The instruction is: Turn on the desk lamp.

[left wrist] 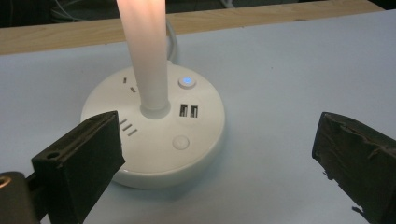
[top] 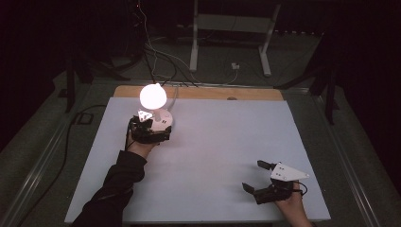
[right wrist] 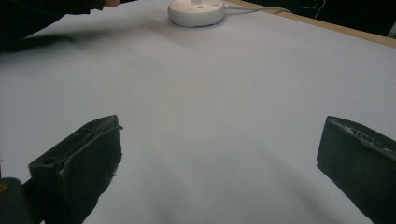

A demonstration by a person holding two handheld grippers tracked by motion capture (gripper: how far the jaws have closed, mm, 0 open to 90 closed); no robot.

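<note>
Lamp base point(left wrist: 154, 133) on the desk point(top: 213, 156) at far left, straight ahead of your left tool point(top: 150, 131), jaws wide and empty; right tool point(top: 259, 178), also open, empty, lies well apart

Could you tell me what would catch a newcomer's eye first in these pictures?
The glowing round white lamp head at the table's far left stands out most against the dark room. Below it, the lamp's round white base carries a lit blue button, two USB ports and socket slots, with the open left gripper right beside it. The open right gripper rests over bare pale tabletop near the front right.
</note>
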